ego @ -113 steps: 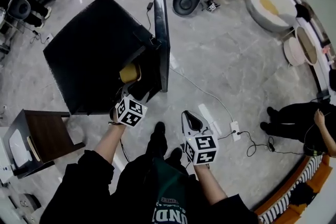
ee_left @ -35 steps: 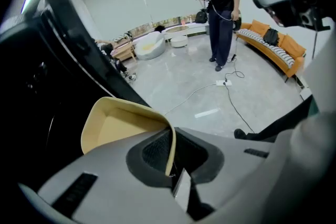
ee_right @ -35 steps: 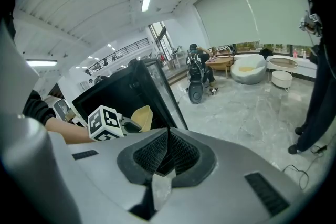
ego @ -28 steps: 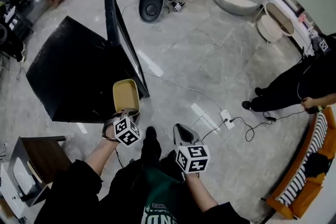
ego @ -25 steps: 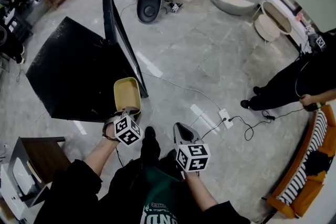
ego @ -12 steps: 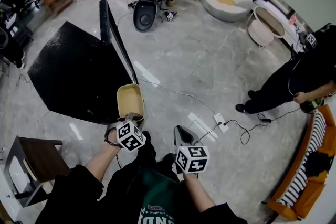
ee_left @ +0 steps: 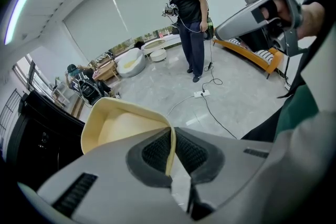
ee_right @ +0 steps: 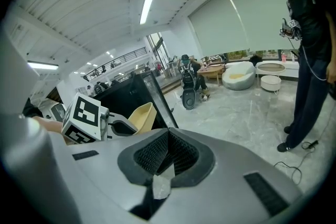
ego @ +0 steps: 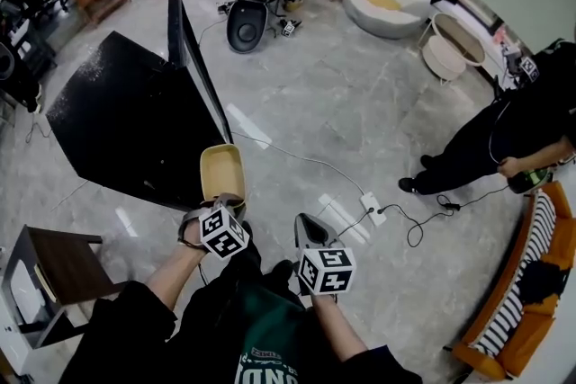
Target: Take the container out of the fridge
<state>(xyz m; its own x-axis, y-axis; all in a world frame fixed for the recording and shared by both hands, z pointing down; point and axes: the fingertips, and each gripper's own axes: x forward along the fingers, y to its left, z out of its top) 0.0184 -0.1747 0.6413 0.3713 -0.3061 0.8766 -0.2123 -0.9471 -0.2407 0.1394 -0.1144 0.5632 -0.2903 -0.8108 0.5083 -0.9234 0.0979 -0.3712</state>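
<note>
1. The left gripper (ego: pixel 221 204) was clenched on the near wall of the pale yellow, rounded rectangular plastic container (ego: pixel 221 173). In the left gripper view its dark ribbed pads (ee_left: pixel 152 150) pressed this thin wall from both sides.
2. The container was empty and its open side faced up. In the head view it stood out at 12 o'clock from the left gripper, off the floor.
3. The black box-shaped fridge (ego: pixel 126 117) lay at 10 o'clock from the container. Its thin black door (ego: pixel 191 63) stood open, and the door's near end was just beside the container's far rim.
4. The right gripper (ego: pixel 306 227) was at 3 o'clock from the left gripper, apart from it. Its jaws were closed together with nothing between them.
5. A white power strip (ego: pixel 370 203) lay on the grey marble floor (ego: pixel 342 103), at 2 o'clock from the right gripper.
6. A person in dark clothes (ego: pixel 490 144) stood at 2 o'clock, well apart from both grippers.
</note>
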